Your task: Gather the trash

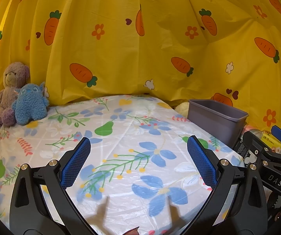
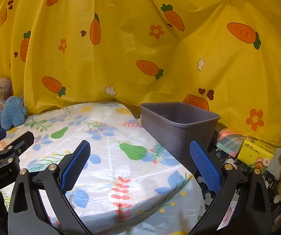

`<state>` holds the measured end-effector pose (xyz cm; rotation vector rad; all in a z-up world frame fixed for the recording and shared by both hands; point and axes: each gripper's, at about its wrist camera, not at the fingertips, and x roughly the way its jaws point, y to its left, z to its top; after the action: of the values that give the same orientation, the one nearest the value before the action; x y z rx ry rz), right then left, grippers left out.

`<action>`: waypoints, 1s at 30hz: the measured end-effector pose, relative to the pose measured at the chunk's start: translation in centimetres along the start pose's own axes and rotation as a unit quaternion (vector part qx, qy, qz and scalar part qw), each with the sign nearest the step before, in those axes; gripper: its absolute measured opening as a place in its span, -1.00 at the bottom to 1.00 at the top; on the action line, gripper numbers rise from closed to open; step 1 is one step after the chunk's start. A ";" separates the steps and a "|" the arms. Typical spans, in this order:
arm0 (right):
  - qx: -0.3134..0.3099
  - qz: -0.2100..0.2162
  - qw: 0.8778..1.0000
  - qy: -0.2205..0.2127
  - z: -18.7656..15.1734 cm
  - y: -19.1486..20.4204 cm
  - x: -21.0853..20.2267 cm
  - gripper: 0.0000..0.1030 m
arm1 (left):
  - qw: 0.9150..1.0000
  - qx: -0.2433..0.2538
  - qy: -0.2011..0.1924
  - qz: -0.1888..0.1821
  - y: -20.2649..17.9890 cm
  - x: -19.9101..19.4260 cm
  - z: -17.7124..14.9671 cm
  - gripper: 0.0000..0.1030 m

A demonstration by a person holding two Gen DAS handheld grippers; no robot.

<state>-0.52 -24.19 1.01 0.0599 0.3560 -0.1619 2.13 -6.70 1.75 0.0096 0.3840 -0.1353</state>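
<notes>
Trash is hard to spot on the floral tablecloth [image 1: 120, 137]; only a brown scrap [image 1: 131, 231] peeks in at the near edge. Left gripper [image 1: 138, 162] and right gripper [image 2: 140, 164] both hover spread wide, holding nothing. Grey bin [image 2: 179, 125] waits at the table's right; I'd say searching comes next.
</notes>
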 end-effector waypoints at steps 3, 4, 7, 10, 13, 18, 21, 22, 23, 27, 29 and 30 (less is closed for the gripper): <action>0.000 0.000 1.000 -0.001 0.0 0.0 0.0 0.90 | 1.000 0.000 0.000 -0.001 0.0 0.0 0.0 0.89; 0.000 0.001 1.000 -0.001 0.0 -0.1 0.0 0.90 | 1.000 0.000 0.000 -0.001 0.0 0.0 0.0 0.89; 0.000 0.001 1.000 -0.001 0.0 -0.1 0.0 0.90 | 1.000 -0.001 -0.001 0.000 -0.1 0.0 0.0 0.89; 0.000 0.001 1.000 0.000 0.0 -0.1 0.0 0.90 | 1.000 0.000 -0.001 0.000 0.0 0.0 0.0 0.89; 0.000 0.001 1.000 0.000 0.0 0.0 0.0 0.90 | 1.000 0.000 -0.001 -0.002 0.1 0.0 0.0 0.89; 0.000 0.001 1.000 0.000 0.0 -0.1 0.0 0.90 | 1.000 0.000 -0.001 -0.001 0.0 0.0 0.0 0.89; 0.000 0.000 1.000 0.000 0.0 0.0 0.0 0.90 | 1.000 0.000 0.000 -0.001 0.1 0.0 0.0 0.89; 0.001 0.001 1.000 0.000 0.0 0.0 0.0 0.90 | 1.000 -0.001 0.000 -0.002 0.1 0.0 0.0 0.89; 0.000 0.001 1.000 0.000 0.0 0.0 0.0 0.90 | 1.000 0.000 -0.001 -0.002 0.2 0.0 0.0 0.89; 0.000 0.000 1.000 0.000 0.0 0.0 0.0 0.90 | 1.000 -0.001 -0.005 -0.003 0.1 -0.1 -0.1 0.89; 0.001 0.001 1.000 0.000 0.0 0.0 0.0 0.90 | 1.000 -0.002 -0.005 -0.011 0.0 -0.2 -0.2 0.89; 0.001 0.001 1.000 0.000 -0.1 0.0 0.0 0.90 | 1.000 -0.003 -0.006 -0.012 0.0 -0.3 -0.2 0.89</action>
<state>-0.55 -24.20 0.96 0.0618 0.3563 -0.1604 1.79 -6.67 1.63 -0.0008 0.3735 -0.1581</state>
